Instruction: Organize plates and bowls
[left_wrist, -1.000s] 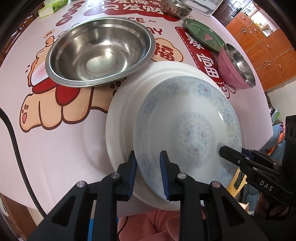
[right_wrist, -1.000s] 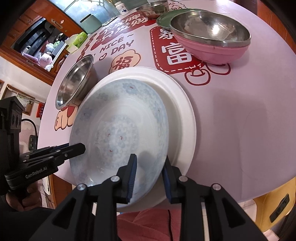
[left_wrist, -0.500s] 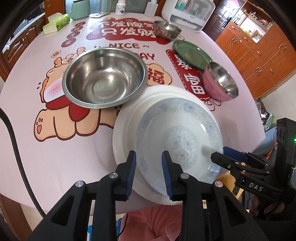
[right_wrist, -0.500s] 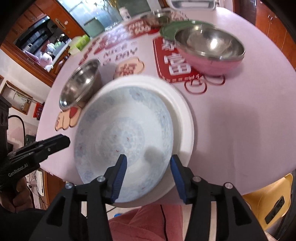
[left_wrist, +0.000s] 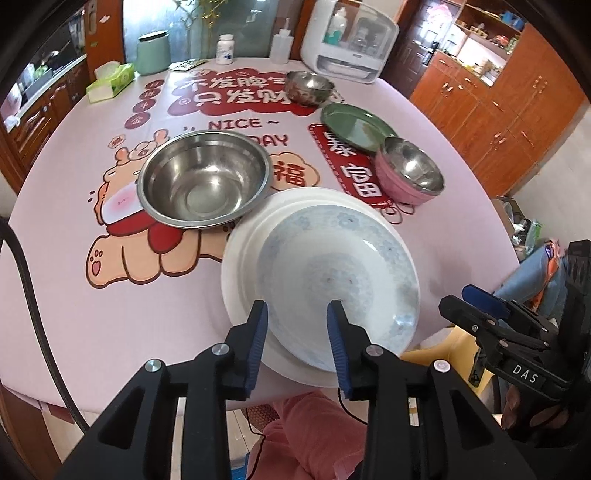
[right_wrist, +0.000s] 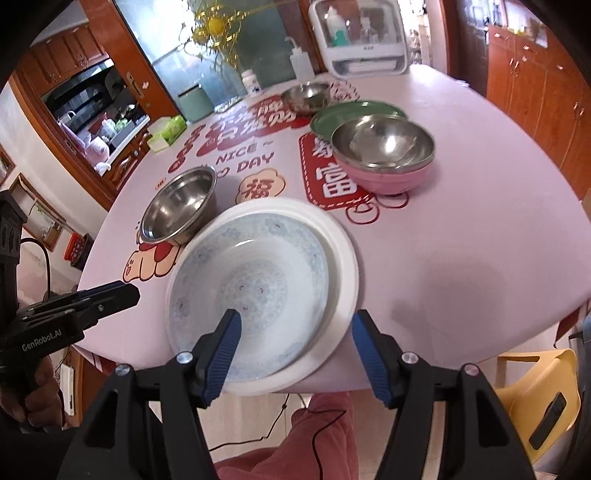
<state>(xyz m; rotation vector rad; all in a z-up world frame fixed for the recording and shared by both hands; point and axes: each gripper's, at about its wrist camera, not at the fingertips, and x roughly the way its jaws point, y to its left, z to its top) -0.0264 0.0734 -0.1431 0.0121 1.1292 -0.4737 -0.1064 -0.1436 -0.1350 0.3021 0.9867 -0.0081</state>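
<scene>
Blue plate (left_wrist: 338, 284) nested on white plate (left_wrist: 243, 258) at the counter's (left_wrist: 74, 295) near edge. Left tongs (left_wrist: 297, 334) and right tongs (right_wrist: 295, 349) both opening, pinching nothing, seemingly clear of the rim. Lift straight off before reaching for the bowls.

Bench (left_wrist: 461, 192): we see a round top under a pink cloth printed with red banners and a cartoon figure.
Near edge: we find a white plate (left_wrist: 243, 258) directly on the cloth, overhanging the rim slightly.
Left of centre: a large steel bowl (left_wrist: 203, 177), just beside the white plate; we cannot tell if they touch.
Right side: a pink bowl (left_wrist: 410, 173) with a steel lining, and a green plate (left_wrist: 354, 125) behind it.
Far side: a small steel bowl (left_wrist: 308, 86), a tissue box (left_wrist: 110, 81), a green canister (left_wrist: 153, 51), a pill bottle (left_wrist: 225, 48), a white appliance (left_wrist: 347, 40).
</scene>
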